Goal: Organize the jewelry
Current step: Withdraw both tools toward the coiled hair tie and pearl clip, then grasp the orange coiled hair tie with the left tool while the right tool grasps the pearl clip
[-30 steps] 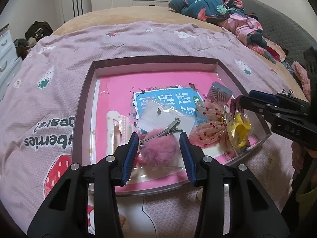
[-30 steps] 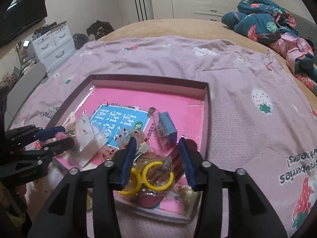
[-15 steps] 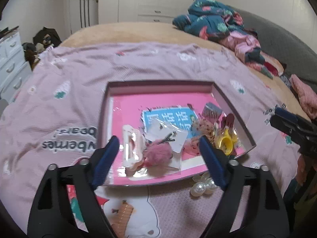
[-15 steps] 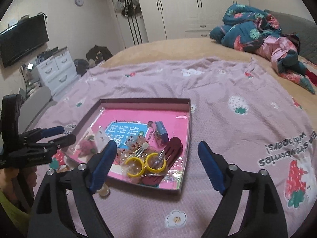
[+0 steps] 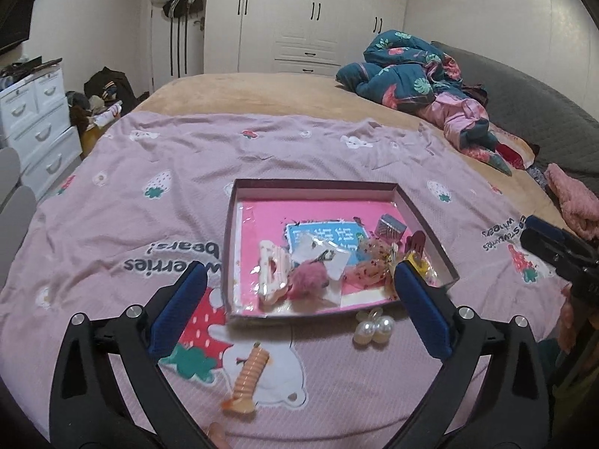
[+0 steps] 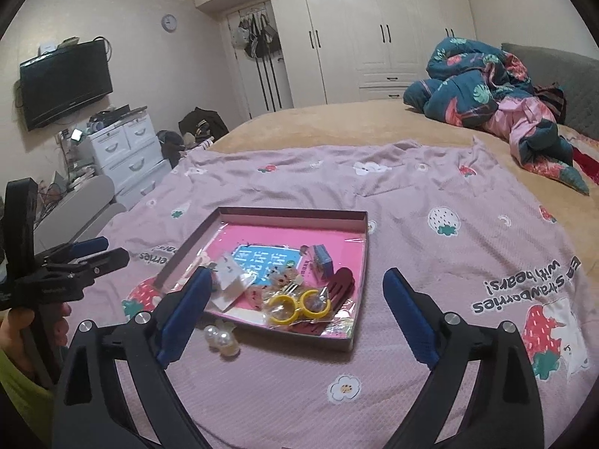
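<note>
Fabric of a pink strawberry blanket [image 5: 123, 217] spread wide and flat on every side of the shallow box [image 5: 310, 184] in the left wrist view, leaving free ground to the left and behind it. The left gripper [image 5: 297, 305] hung above the near blanket with its jaws spread wide, holding nothing. Inside the box the jewelry lay crowded toward the near right: a white hair claw [image 5: 272, 269] with its long axis running away from the camera, a pink pompom clip [image 5: 310, 280] just beside it, then a yellow-ringed packet [image 5: 418, 265] against the right wall. Outside, a pearl clip [image 5: 372, 327] sat almost touching the near rim, and an orange ribbed clip [image 5: 249, 381] lay well in front, its long axis tilted from near left up to far right. The right gripper [image 5: 558, 252] showed at the right edge, clear of the box.

From the right wrist view, the right gripper [image 6: 295, 312] also stood wide open and empty, framing the box's near corner [image 6: 346, 344]. Bare blanket stretched to the right. The yellow-ringed packet [image 6: 299, 305] lay near that front edge beside a dark red comb [image 6: 338, 286] pointing up and right. The pearl clip [image 6: 221, 338] rested outside, left of the box. The left gripper [image 6: 101, 252] hovered at far left, well apart.
</note>
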Motion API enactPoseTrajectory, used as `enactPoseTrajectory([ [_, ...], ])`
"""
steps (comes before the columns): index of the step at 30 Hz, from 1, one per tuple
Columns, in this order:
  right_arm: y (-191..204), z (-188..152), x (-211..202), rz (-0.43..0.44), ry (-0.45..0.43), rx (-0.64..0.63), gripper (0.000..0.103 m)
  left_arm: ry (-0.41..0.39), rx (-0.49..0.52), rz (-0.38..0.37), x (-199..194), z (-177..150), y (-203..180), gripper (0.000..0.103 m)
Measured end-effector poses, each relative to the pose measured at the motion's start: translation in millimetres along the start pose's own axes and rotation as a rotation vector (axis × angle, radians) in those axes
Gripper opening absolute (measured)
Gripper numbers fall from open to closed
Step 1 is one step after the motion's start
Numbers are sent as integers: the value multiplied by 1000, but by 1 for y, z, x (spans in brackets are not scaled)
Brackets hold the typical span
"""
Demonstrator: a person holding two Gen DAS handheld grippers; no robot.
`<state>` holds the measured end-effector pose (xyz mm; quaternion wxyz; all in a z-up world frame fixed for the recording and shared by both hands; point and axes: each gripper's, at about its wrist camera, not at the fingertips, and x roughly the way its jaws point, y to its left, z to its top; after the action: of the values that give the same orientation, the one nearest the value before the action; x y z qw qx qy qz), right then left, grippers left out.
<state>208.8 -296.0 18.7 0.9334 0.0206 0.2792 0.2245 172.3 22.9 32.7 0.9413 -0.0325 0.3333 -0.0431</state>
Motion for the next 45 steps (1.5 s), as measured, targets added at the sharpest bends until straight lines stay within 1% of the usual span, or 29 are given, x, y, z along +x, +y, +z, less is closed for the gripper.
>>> enactPoseTrajectory([
  [6, 17, -5, -6, 20, 1, -36, 92, 15, 12, 35, -9, -15, 6, 93],
  [13, 38, -13, 0, 49, 32, -74, 92, 44, 10, 68, -12, -31, 18, 93],
  [21, 59, -26, 19, 85, 91, -113, 92, 86, 3, 85, -9, -51, 32, 93],
  [26, 71, -38, 41, 104, 150, -130, 92, 141, -22, 85, 1, -67, 44, 93],
  [29, 77, -47, 56, 114, 190, -132, 92, 167, -26, 76, 7, -74, 47, 88],
  [31, 79, -52, 66, 117, 215, -134, 92, 191, -35, 61, 12, -78, 50, 78],
  [35, 80, -63, 86, 119, 264, -125, 91, 226, -36, 45, 22, -84, 51, 67],
  [37, 80, -67, 99, 123, 295, -117, 86, 245, -25, 40, 27, -88, 49, 58],
  [40, 80, -72, 117, 125, 333, -102, 78, 268, -18, 37, 35, -93, 48, 52],
  [41, 80, -73, 121, 124, 339, -99, 78, 275, -17, 36, 37, -95, 48, 51],
  [42, 81, -74, 127, 123, 348, -94, 75, 282, -17, 34, 39, -96, 48, 46],
  [45, 82, -75, 142, 128, 371, -80, 69, 295, -12, 27, 43, -98, 47, 45],
])
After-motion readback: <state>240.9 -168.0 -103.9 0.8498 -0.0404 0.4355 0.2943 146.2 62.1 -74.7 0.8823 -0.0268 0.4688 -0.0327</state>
